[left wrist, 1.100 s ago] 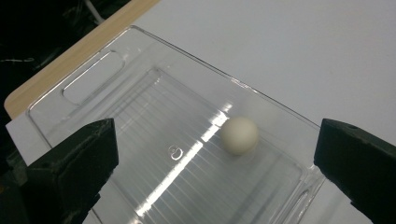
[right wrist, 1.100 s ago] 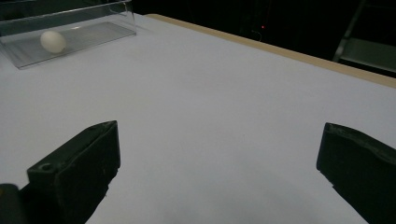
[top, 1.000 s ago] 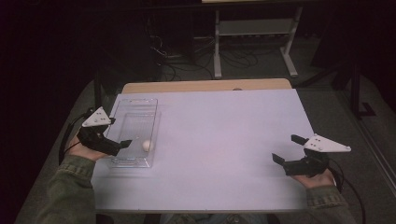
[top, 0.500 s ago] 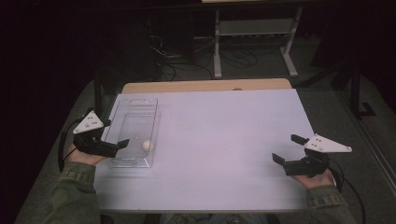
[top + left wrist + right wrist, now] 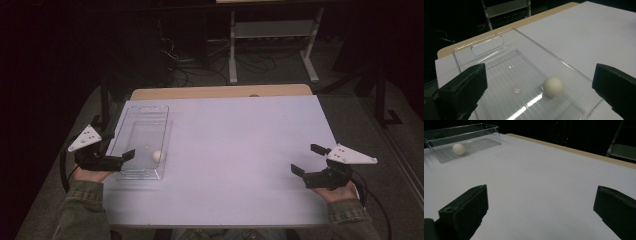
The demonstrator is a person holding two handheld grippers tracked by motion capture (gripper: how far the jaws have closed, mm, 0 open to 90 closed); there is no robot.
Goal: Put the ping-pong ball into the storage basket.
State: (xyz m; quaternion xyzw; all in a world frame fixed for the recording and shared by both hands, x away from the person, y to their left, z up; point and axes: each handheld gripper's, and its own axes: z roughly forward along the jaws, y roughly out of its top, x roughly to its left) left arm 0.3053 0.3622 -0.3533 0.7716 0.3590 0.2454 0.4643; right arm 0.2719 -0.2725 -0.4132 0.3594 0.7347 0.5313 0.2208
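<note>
A small white ball (image 5: 157, 155) (image 5: 552, 86) (image 5: 458, 148) lies inside a clear plastic tray (image 5: 145, 107) (image 5: 536, 46) (image 5: 486, 130), near its right wall at the near end. The tray stands on the left side of the white table top (image 5: 235, 150). My left gripper (image 5: 117, 146) (image 5: 540, 75) hovers open at the tray's near left corner, its jaws wide apart and holding nothing. Far from the tray, at the near right of the table, my right gripper (image 5: 308, 159) (image 5: 541, 202) is also open and empty, just above the white surface.
A tan strip of table (image 5: 220, 92) runs along the far edge. Beyond it stand a metal shelf frame (image 5: 272, 35) and loose cables (image 5: 190, 60) on a dark floor. The white surface between tray and right gripper is bare.
My left gripper has drawn back to the left and a little nearer the person, off the tray's side. The ball, the tray and the right gripper have stayed put.
</note>
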